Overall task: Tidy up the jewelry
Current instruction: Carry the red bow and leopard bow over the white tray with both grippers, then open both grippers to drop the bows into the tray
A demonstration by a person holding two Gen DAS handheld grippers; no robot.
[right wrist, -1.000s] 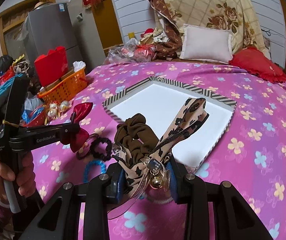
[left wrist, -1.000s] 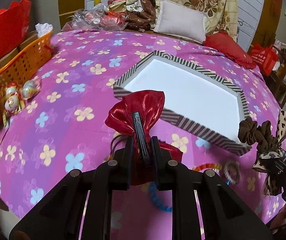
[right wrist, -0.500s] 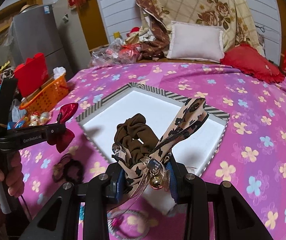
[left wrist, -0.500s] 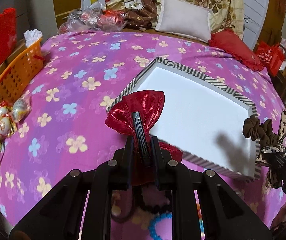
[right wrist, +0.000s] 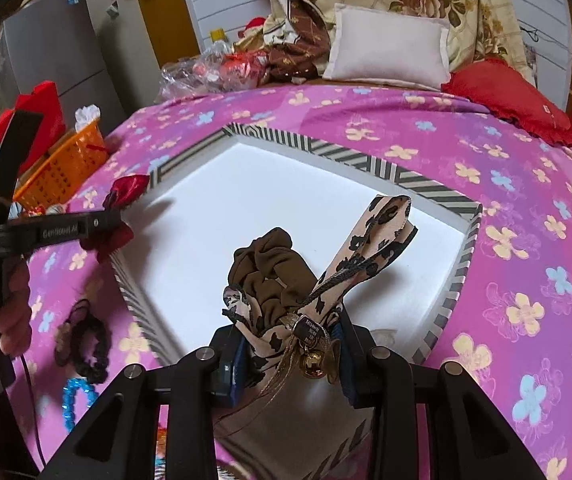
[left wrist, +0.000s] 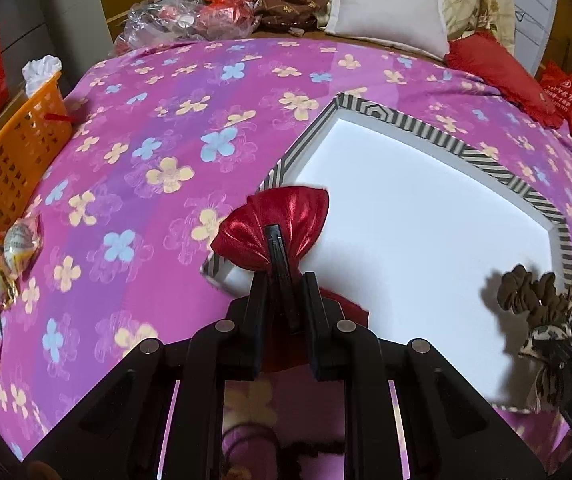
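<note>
A hexagonal striped box [left wrist: 442,136] with a white floor lies on the purple flowered bedspread; it also shows in the right wrist view [right wrist: 326,148]. My left gripper [left wrist: 284,280] is shut on a red satin bow hair clip [left wrist: 282,216] and holds it over the box's near left corner. My right gripper [right wrist: 286,340] is shut on a brown scrunchie with a leopard-print ribbon and small bell [right wrist: 282,272], held above the box's near edge. The scrunchie also shows in the left wrist view [left wrist: 542,300], and the left gripper with the bow in the right wrist view [right wrist: 122,196].
A black scrunchie [right wrist: 86,344] and blue bead bracelet [right wrist: 72,396] lie on the bedspread left of the box. An orange basket [left wrist: 14,148] and wrapped round ornaments [left wrist: 2,256] sit at the left edge. Pillows [left wrist: 386,12] and bags lie at the back.
Both grippers have moved forward with their items, from short of the box to over its near edge. The loose bracelets and scrunchie have dropped behind them.
</note>
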